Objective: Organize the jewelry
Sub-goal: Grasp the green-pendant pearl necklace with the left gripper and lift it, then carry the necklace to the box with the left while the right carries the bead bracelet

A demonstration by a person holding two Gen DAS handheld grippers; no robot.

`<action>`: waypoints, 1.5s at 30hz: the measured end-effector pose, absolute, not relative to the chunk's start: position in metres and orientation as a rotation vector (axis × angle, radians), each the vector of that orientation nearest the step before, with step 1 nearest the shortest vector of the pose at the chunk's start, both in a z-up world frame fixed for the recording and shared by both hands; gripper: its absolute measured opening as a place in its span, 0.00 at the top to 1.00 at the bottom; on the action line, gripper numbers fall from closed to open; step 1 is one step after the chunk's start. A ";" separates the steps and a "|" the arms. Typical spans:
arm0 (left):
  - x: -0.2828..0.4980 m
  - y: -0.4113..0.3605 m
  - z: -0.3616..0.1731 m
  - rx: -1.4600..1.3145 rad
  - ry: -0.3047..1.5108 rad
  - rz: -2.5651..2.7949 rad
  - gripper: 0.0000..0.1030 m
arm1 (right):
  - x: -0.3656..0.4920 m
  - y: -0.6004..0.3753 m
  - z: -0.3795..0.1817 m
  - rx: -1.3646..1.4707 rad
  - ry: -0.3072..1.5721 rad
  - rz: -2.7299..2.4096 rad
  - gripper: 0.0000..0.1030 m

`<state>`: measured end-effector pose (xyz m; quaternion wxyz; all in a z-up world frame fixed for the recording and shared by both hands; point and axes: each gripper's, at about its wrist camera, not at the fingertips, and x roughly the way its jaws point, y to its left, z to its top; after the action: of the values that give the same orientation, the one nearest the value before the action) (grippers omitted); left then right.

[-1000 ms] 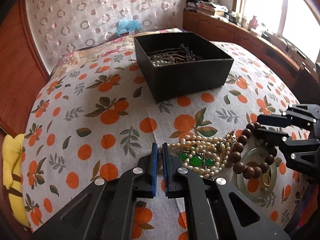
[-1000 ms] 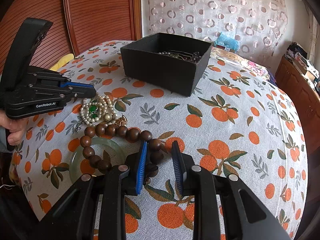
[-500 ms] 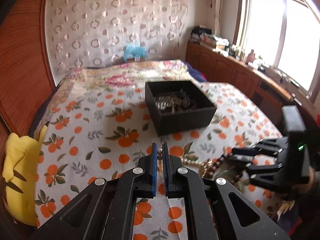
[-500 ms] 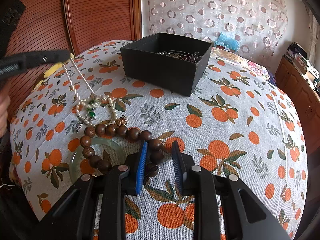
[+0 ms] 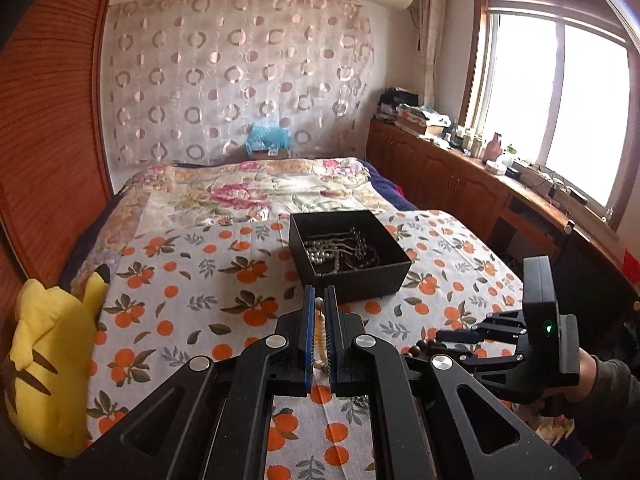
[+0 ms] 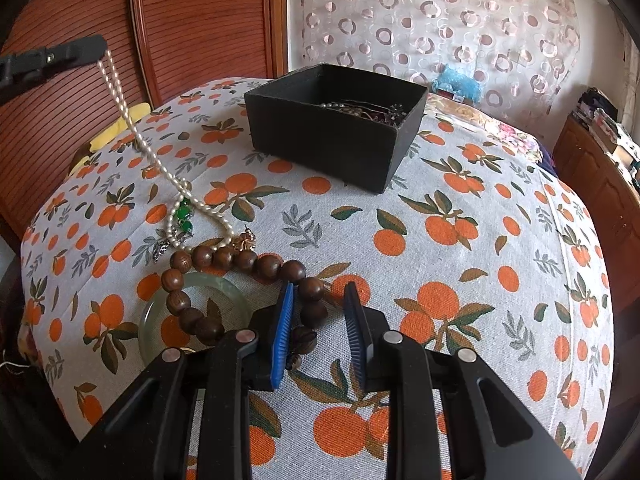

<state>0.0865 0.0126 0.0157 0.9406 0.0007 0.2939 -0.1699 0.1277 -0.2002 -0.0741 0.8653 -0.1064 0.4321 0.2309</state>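
- 2 grippers over the orange-print cloth point(image 6: 460, 184); left gripper point(image 5: 319, 304) pinches the pearl necklace point(image 6: 160, 160), its lower end draped by the wooden bead bracelet point(image 6: 224, 260);
- right gripper point(image 6: 318, 312) gapes, empty, straddling the bracelet; black box point(image 6: 340, 136) beyond.

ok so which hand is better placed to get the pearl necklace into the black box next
Left. The left gripper is already shut on the pearl necklace, most of it lifted off the bedspread, with the black box straight ahead. The right gripper is open, down around the wooden bead bracelet.
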 end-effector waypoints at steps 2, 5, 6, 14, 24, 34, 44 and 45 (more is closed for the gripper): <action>0.085 0.014 0.020 -0.002 0.589 -0.348 0.96 | 0.127 -0.199 -0.073 -0.230 0.911 0.488 0.85; 0.084 0.015 0.027 -0.008 0.572 -0.348 0.96 | 0.125 -0.198 -0.071 -0.235 0.913 0.501 0.85; 0.083 0.015 0.030 -0.009 0.566 -0.348 0.96 | 0.124 -0.198 -0.068 -0.234 0.907 0.503 0.85; 0.083 0.015 0.053 -0.002 0.526 -0.356 0.96 | 0.116 -0.201 -0.033 -0.214 0.829 0.522 0.86; 0.084 0.006 0.082 0.036 0.479 -0.362 0.96 | 0.114 -0.208 0.006 -0.196 0.752 0.524 0.86; 0.087 -0.002 0.099 0.052 0.448 -0.370 0.96 | 0.119 -0.215 0.032 -0.197 0.698 0.506 0.86; 0.097 -0.010 0.106 0.061 0.451 -0.368 0.96 | 0.135 -0.212 0.056 -0.209 0.652 0.512 0.86; 0.097 -0.010 0.106 0.060 0.450 -0.368 0.96 | 0.139 -0.211 0.058 -0.210 0.650 0.511 0.86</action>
<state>0.0971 -0.0103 0.1056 0.9575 0.0297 0.2220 -0.1815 0.1394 -0.2115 0.0584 0.9104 -0.1020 0.3152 0.2478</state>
